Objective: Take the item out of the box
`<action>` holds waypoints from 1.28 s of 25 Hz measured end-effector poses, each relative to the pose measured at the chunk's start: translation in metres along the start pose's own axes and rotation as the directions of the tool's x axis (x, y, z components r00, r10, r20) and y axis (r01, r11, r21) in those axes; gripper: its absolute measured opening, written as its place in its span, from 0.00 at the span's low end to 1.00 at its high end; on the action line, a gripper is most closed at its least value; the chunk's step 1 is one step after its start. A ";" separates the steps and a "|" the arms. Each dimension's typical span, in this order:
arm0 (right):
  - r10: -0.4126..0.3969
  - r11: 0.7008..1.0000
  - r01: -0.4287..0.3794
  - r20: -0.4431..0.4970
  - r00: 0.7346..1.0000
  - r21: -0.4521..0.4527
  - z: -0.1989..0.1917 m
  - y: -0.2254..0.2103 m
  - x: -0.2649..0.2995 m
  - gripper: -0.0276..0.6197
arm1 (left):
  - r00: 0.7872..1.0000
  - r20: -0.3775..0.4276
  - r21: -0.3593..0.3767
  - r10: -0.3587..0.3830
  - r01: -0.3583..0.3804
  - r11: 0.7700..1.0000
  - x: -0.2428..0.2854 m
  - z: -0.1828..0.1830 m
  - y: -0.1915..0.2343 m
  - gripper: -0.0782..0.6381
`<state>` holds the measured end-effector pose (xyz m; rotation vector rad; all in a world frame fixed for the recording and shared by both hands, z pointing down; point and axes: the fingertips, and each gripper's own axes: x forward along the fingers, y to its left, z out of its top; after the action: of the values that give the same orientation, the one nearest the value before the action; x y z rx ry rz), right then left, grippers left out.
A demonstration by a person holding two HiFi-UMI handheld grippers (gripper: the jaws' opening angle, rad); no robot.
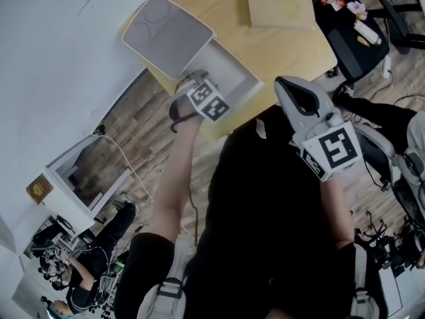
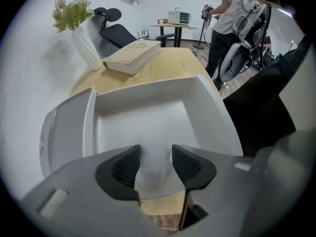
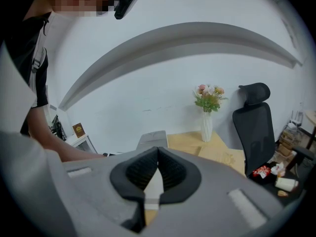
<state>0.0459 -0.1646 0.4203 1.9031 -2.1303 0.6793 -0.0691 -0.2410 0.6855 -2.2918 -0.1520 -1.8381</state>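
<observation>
A white box lies on the wooden table with its grey-white lid swung back to the far left. My left gripper sits at the box's near edge and points into it. In the left gripper view its pads stand wide apart over the box's white wall. A pale white shape lies between them, hard to tell from the box's inside, and I cannot tell if it touches the pads. My right gripper hangs raised at the right, away from the box. Its jaws are shut on nothing.
A tan book lies at the table's far side, next to a white vase of flowers. A black office chair stands past the table's right end. A person stands further back in the room.
</observation>
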 end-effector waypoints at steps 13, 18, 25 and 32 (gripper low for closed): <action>-0.018 1.000 0.018 -0.010 1.000 0.001 -0.003 0.003 -0.004 0.05 | 0.998 -0.027 0.019 0.058 -0.058 0.998 0.008 -0.014 0.005 0.37; -0.021 1.000 0.021 -0.010 1.000 0.005 -0.004 0.004 -0.005 0.05 | 0.997 -0.015 0.011 0.071 -0.071 0.997 0.007 -0.014 0.007 0.36; -0.031 0.999 0.031 -0.001 1.000 0.009 -0.006 0.006 -0.008 0.05 | 0.997 0.016 -0.018 0.078 -0.078 0.997 0.005 -0.013 0.006 0.35; -0.040 0.999 0.039 0.022 0.999 0.021 -0.010 0.008 -0.012 0.05 | 0.993 0.069 -0.046 0.095 -0.092 0.995 -0.008 -0.009 0.002 0.35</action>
<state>0.0383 -0.1486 0.4224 1.9673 -2.1010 0.6774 -0.0791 -0.2448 0.6795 -2.3525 -0.0155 -1.7317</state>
